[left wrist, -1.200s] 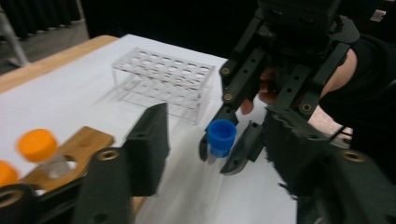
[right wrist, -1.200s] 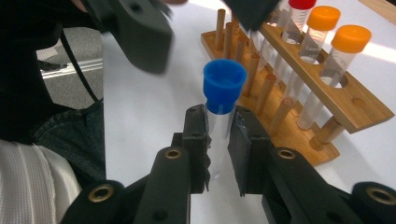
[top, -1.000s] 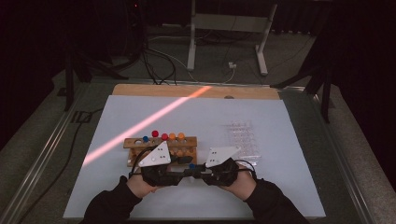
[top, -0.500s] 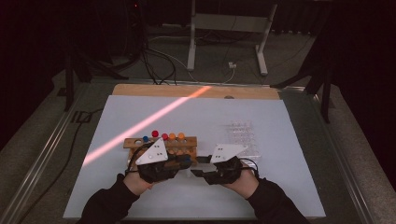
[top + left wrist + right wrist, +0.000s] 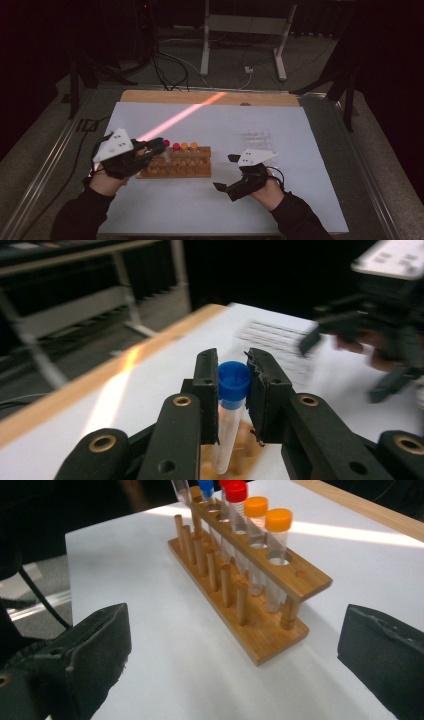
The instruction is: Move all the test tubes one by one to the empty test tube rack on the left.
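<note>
**Tube gripped by the left hand, right fingers wide apart**

Tube [image 5: 227, 415] with a blue cap sits clamped between the left gripper's [image 5: 232, 382] fingers [image 5: 207, 385], which press on it from both sides just below the cap; its clear body hangs down between them, above a blurred patch of brown wood. In the high view the left gripper [image 5: 155, 148] is at about 9 o'clock on the white counter [image 5: 300, 200], its tip over the left end of the wooden rack [image 5: 177, 167].

The rack lies near the middle of the counter, with a red-capped tube [image 5: 176, 147] and two orange-capped tubes [image 5: 189, 146] standing in its back row. In the right gripper view the rack [image 5: 260, 625] runs away toward 12 o'clock, its front pegs bare.

The right gripper [image 5: 227, 172] is at about 4 o'clock, well apart from the rack, and its fingers [image 5: 95, 645] have just been spreading; they are released, with nothing between them. A clear tray [image 5: 259, 137] lies beyond it, toward 2 o'clock.
</note>
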Demonstrator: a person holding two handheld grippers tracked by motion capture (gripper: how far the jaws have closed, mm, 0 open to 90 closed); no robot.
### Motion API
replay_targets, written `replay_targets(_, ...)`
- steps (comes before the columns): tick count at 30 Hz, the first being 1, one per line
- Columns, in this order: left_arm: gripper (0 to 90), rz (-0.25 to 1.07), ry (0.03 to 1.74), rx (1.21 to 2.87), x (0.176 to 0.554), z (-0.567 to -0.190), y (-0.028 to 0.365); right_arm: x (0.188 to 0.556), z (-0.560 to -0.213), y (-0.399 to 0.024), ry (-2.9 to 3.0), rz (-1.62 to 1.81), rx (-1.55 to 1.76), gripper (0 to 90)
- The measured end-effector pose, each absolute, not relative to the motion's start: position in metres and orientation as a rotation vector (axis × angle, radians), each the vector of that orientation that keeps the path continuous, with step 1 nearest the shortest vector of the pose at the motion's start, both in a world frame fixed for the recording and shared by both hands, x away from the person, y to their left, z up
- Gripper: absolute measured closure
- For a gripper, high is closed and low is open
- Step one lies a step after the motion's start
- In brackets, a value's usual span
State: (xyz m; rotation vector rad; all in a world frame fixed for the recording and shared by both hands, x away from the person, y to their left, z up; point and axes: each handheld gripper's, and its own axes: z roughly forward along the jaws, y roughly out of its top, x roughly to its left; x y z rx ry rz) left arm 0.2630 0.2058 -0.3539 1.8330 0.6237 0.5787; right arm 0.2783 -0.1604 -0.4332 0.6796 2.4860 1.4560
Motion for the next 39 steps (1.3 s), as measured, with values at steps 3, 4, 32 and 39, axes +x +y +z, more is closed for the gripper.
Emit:
replay_targets(3, 76.9, 0.632, 0.677, 1.808, 0.265, -0.350, 0.223, 0.278, -0.434, -0.165, 2.468, 1.445, 0.696, 0.4)
replay_targets(4, 76.9, 0.650, 0.697, 1.806, 0.267, -0.350, 0.228, 0.279, -0.434, -0.167, 2.457, 1.446, 0.702, 0.4)
replay_targets(32, 76.9, 0.547, 0.900, 1.896, 0.311, -0.440, 0.232, 0.276, -0.440, -0.187, 2.439, 1.446, 0.746, 0.5)
replay_targets(39, 76.8, 0.554, 0.911, 1.914, 0.312, -0.448, 0.230, 0.276, -0.442, -0.189, 2.444, 1.449, 0.749, 0.5)
